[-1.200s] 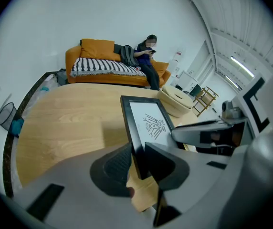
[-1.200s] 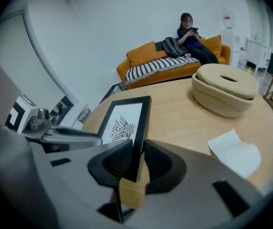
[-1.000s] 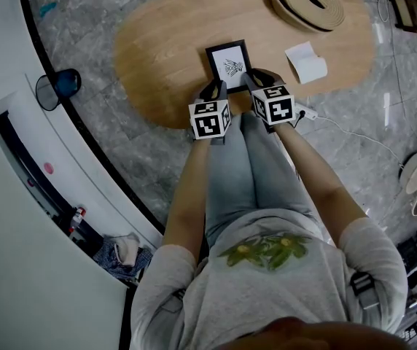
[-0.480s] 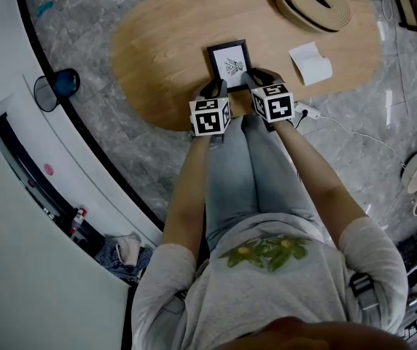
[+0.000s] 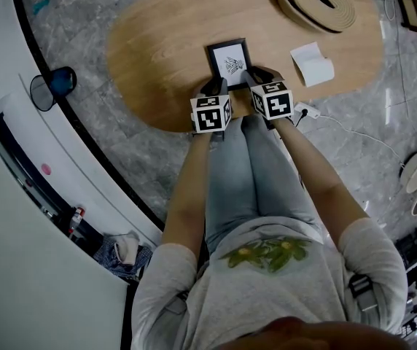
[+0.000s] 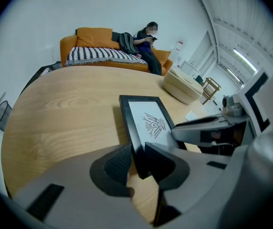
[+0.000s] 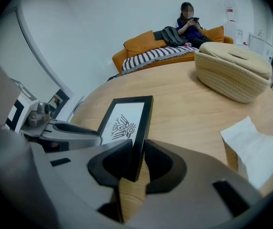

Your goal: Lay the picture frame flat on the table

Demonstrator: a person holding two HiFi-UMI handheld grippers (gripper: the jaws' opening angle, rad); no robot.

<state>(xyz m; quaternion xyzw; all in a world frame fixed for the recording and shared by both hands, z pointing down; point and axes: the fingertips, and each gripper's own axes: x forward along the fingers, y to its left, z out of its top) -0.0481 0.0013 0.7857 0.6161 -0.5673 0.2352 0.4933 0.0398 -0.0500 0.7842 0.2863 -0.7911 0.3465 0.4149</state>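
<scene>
From overhead, the left gripper (image 5: 214,87) and right gripper (image 5: 256,76) flank the near end of the black picture frame (image 5: 230,63) on the wooden table (image 5: 157,57). The left gripper view shows its jaws clamped on the frame's left edge. In the right gripper view, that gripper's jaws pinch the right edge.

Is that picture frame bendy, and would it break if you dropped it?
Probably stiff: the picture frame shows straight edges though held only at its near end by the left gripper and right gripper. Likely fragile if its front is glass, which I cannot tell. It looks thin, so probably light.
</scene>
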